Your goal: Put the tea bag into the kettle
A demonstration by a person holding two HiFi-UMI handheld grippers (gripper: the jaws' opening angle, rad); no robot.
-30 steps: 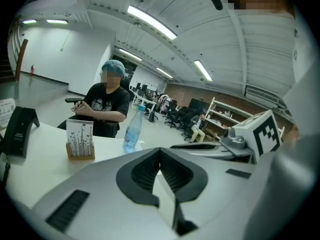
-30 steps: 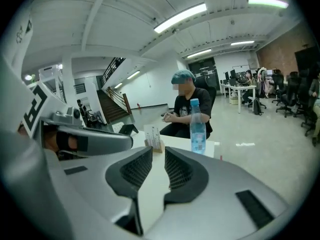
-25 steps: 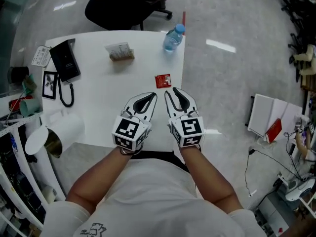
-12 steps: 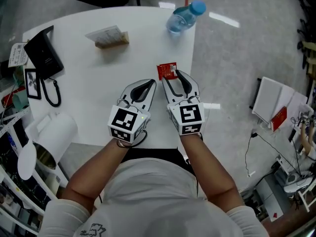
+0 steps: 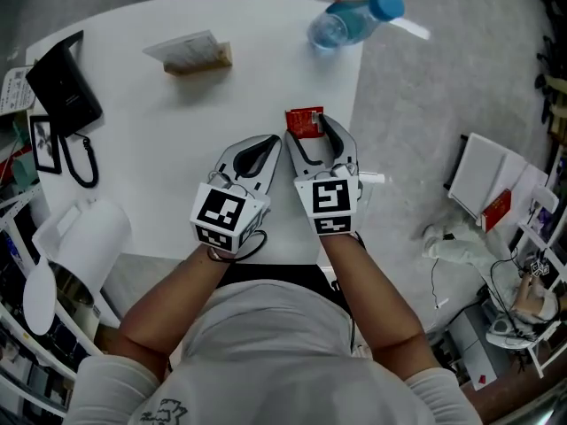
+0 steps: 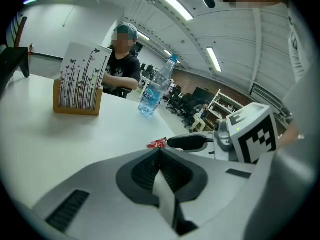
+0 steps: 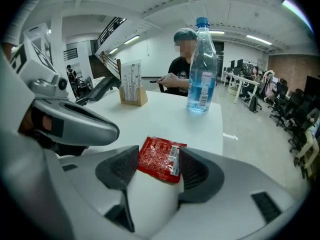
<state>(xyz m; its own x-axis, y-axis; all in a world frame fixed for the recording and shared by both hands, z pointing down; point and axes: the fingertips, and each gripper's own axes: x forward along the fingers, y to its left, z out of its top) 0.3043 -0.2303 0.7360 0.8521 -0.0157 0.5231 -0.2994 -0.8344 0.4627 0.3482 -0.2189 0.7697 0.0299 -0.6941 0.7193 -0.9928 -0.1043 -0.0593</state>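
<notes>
Open-plan office, white counter [image 5: 159,131], glossy grey floor beyond its right edge.

Tea bag [image 5: 304,122] [image 7: 160,159]: red foil sachet, flat on the counter near the right edge. It does not look shifted from a second ago.

Right claw [image 5: 310,131] [image 7: 157,166]: a second ago it sits short of the sachet with its jaws partly closed. Now it is forward, with one jaw on each side of the sachet. The jaws are opening and spread wide. The sachet lies between the ribbed pads, its right edge just beside the right pad, neither pad pressing. Nothing is held yet.

Left claw [image 5: 257,153] [image 6: 160,151]: jaws pressed together on nothing, parked just beside the right claw, same as before.

Kettle [image 5: 89,242]: white, lid [image 5: 40,295] swung open, standing off the counter's near-left corner, well apart from the sachet.

Farther out: water bottle [image 5: 354,20] at the far right corner, card stand [image 5: 190,56] toward the far side.

Reading: the approach is done and the claw is set for the pick. Judged next step is closing on the sachet; a flat packet on a smooth top may slide or slip the pads. Lift and carry to the kettle are still to do.
</notes>
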